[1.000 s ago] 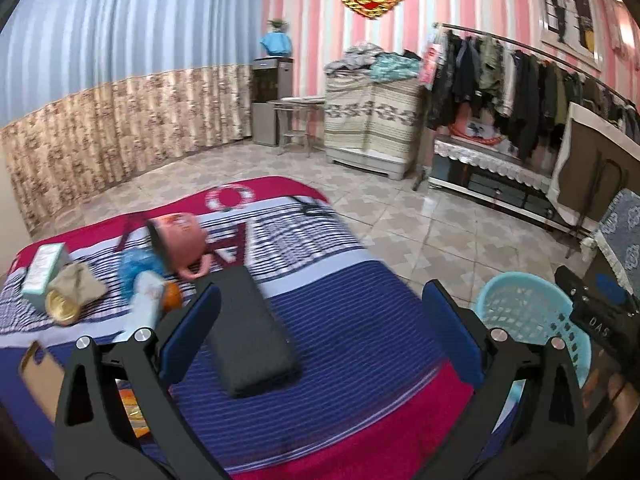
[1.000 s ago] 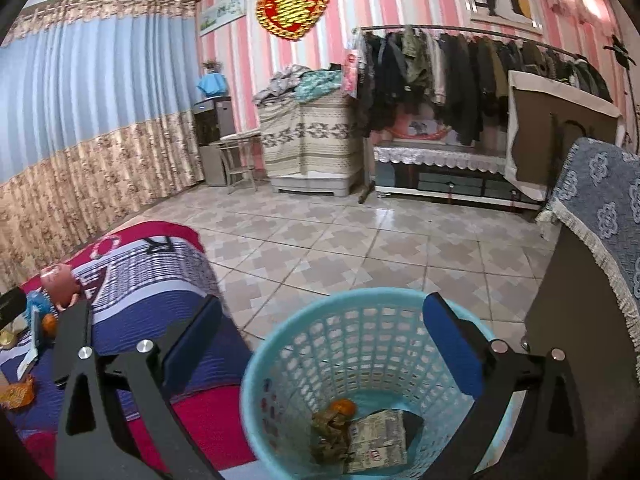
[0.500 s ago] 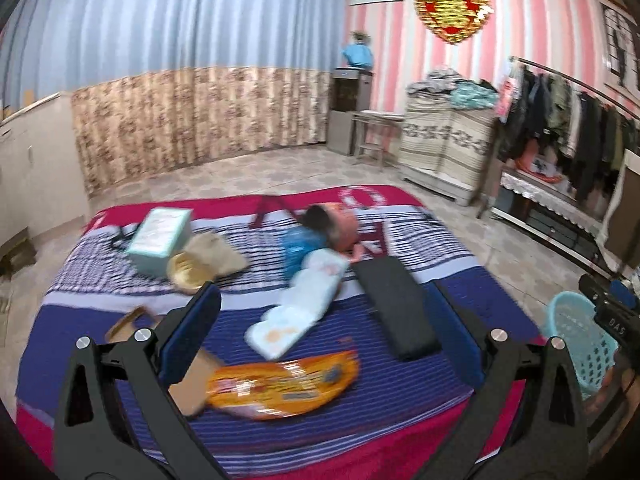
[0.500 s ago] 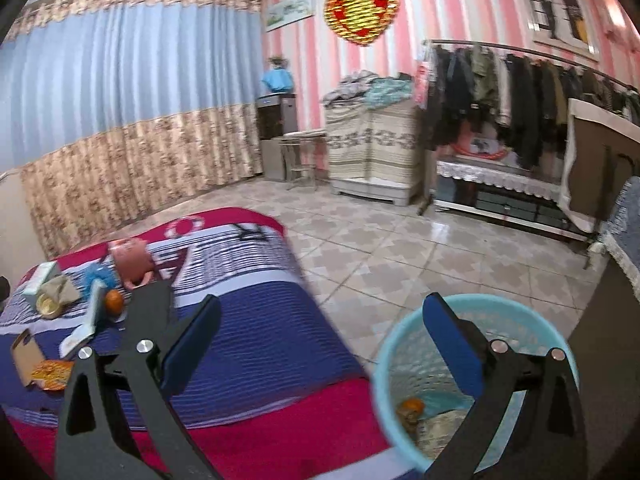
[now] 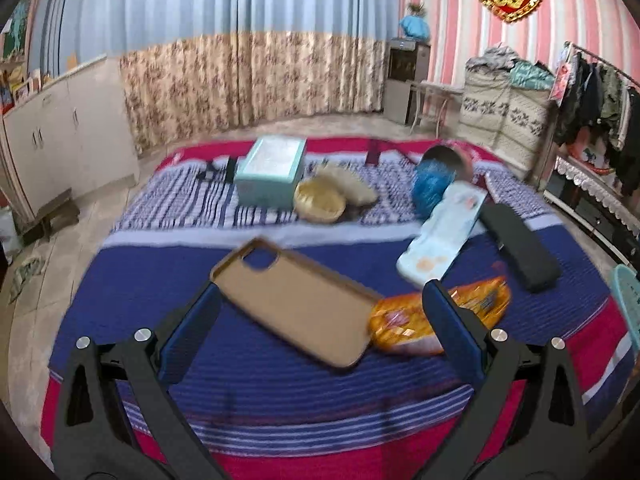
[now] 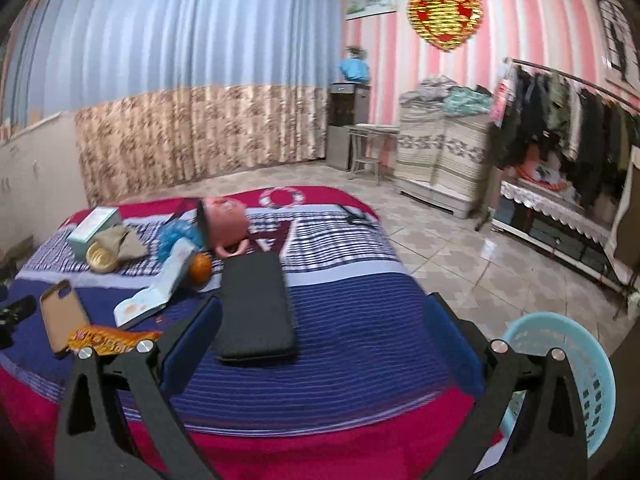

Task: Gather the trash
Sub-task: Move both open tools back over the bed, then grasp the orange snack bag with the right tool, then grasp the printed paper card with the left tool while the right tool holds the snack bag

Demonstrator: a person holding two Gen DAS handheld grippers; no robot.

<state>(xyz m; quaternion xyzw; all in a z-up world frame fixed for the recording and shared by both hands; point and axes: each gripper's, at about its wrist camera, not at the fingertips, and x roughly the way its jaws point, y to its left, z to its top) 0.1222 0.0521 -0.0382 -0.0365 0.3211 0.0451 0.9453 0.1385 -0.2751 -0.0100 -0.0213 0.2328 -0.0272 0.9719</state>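
The left gripper [image 5: 320,308] is hovering over the near edge of the bed [image 5: 248,396], its jaws spread wide and gripping nothing. Between them, lying flat on the blue stripes, a tan phone case [image 5: 296,304] is showing its hollow side up. An orange snack wrapper [image 5: 404,322] is lying against the case's right end, partly behind the right finger. Farther toward the middle of the bed, a pale blue packet [image 5: 444,232] is lying slantwise, with a black wallet [image 5: 520,246] just to its right near the bed's right edge. A teal box [image 5: 272,170], a round yellow lid [image 5: 320,200] and a crumpled blue bag [image 5: 432,184] are sitting toward the far edge.

The right gripper [image 6: 320,312] is also hanging with its jaws released and empty, above the bed's near right corner, the wallet [image 6: 256,308] lying just ahead of its left finger. A light blue basket [image 6: 580,364] is standing on the floor beside that corner. A pink pot [image 6: 224,220] is lying tipped near the far edge, an orange [image 6: 200,266] beside the packet.
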